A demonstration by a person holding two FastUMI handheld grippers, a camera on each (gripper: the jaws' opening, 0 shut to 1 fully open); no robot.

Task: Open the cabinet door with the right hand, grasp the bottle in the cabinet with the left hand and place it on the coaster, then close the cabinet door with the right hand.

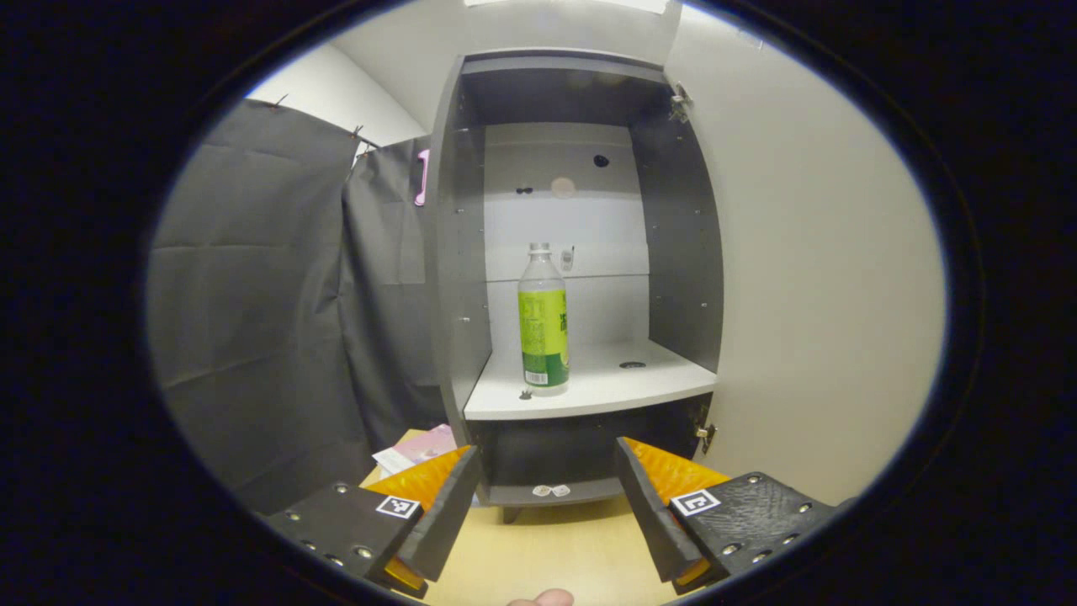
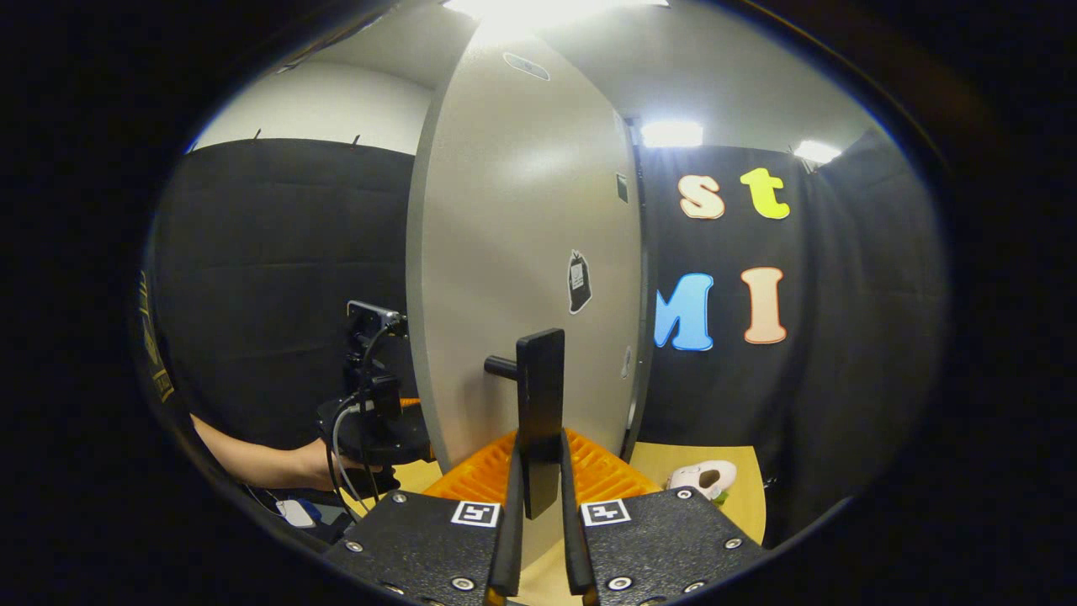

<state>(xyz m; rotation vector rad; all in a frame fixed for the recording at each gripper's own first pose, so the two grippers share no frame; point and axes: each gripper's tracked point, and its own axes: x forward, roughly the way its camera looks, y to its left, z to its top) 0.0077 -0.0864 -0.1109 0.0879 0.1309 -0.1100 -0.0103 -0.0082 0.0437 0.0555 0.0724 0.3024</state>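
The left tool (image 1: 547,497), fingers spread, faces the upright bottle (image 1: 543,324) straight ahead on the cabinet shelf (image 1: 606,391), while the right tool (image 2: 538,497) pinches the door handle (image 2: 539,404).

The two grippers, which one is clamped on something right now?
The right gripper: both its fingers press the cabinet door's dark handle. The left gripper has its fingers spread apart, short of the bottle on the shelf.
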